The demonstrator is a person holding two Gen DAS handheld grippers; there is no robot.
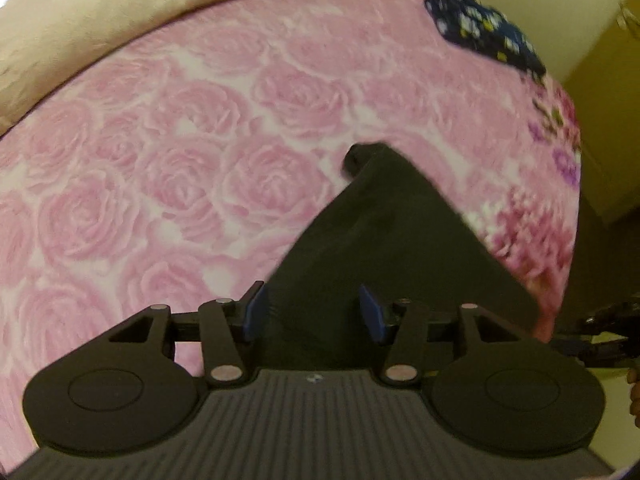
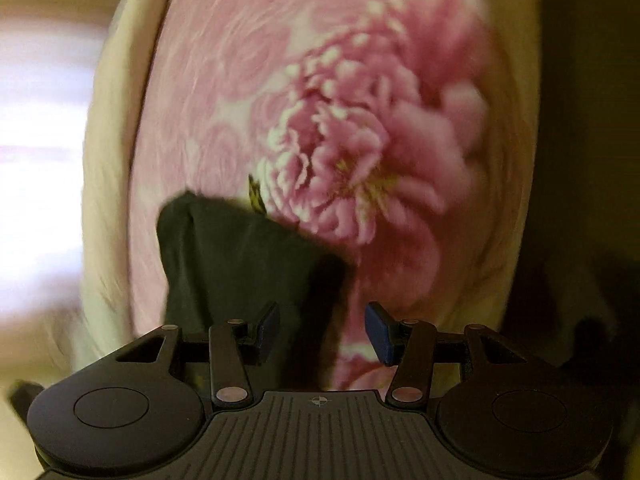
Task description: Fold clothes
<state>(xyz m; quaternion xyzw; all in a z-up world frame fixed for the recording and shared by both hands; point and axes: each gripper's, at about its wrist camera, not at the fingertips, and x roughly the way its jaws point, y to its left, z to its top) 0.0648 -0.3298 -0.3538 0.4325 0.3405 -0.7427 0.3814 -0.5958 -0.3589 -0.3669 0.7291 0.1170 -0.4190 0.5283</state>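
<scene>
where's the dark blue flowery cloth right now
In the left wrist view, the dark blue flowery cloth lies at the far right edge of the pink rose bedspread, well beyond the black garment.

One black garment [image 1: 384, 232], one navy floral cloth [image 1: 480, 28], one pink blanket [image 1: 180, 140]

My left hand-held gripper [image 1: 316, 312] is matte black, with a ribbed grey plate at its base, two round black discs at the sides and silver rivets on its link arms. Its fingers [image 1: 254, 312] carry blue pads. My right hand-held gripper [image 2: 322, 332] looks the same, with a small crosshair mark on the plate.
</scene>
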